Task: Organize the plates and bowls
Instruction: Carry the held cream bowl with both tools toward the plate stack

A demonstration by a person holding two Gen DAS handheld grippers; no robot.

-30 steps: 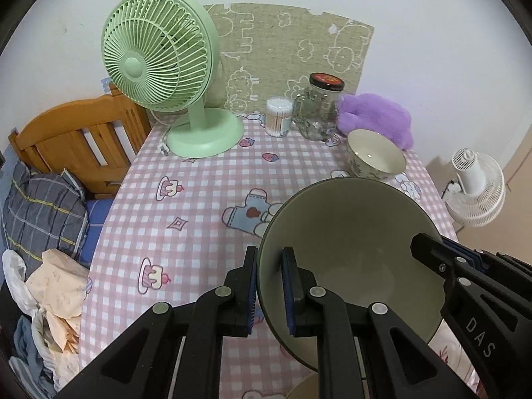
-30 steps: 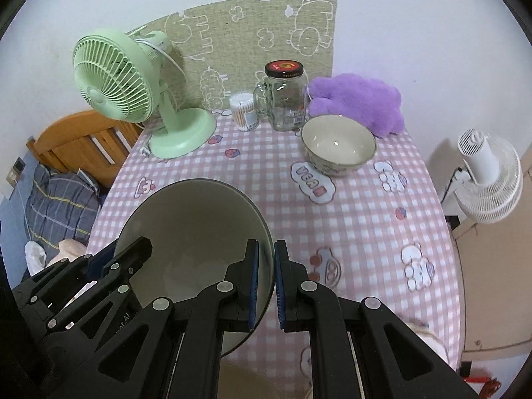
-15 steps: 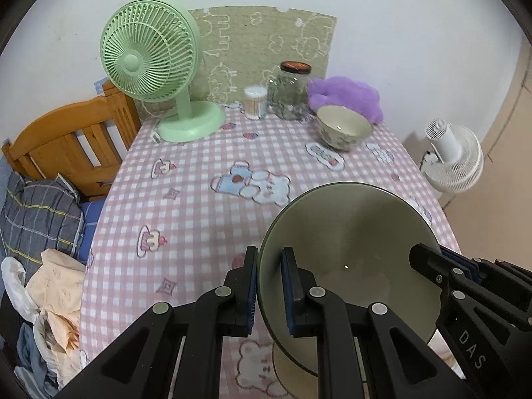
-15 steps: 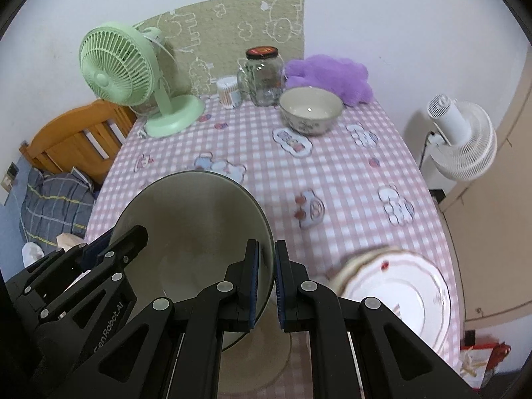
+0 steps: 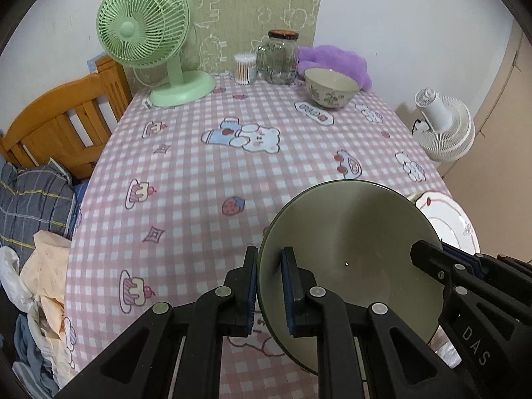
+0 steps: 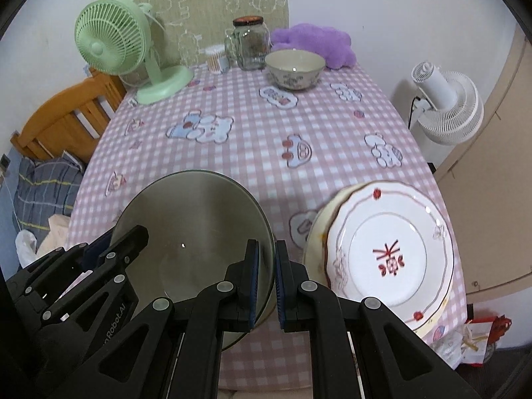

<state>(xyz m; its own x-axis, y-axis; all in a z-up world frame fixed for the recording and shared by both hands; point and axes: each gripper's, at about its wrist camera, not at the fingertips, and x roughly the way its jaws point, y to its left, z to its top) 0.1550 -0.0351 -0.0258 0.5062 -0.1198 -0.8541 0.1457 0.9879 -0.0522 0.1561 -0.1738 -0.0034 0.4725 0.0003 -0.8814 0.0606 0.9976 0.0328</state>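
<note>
- Far left, the green fan [image 5: 146, 26] stands at the back of the table [image 5: 186, 179], with the glass jar [image 5: 278, 56] and the floral bowl [image 5: 331, 88] to its right along the far edge — all well apart from what you're carrying.
- Your left gripper [image 5: 269, 286] is clamped on the left rim of the green bowl [image 5: 352, 252], one pad outside the wall, one inside.
- The bowl hangs over the near part of the table, tilted so its inside faces you.
- Your right gripper [image 6: 265, 282] is pinched on the opposite rim, so you've got a two-handed carry.
- Near right, the white plate [image 6: 389, 252] sits on top of a cream plate [image 6: 316, 226], a stack just beside the bowl's right edge.
- My read: you're mid-transport, and the bowl isn't placed yet.
- Next move, I'd say: level the bowl, pick its spot — on the stack to the right, or over with the floral bowl, I can't tell which you intend — and lower both hands together before letting either pinch go.
- Watch that right rim; it's close to the plates.
</note>
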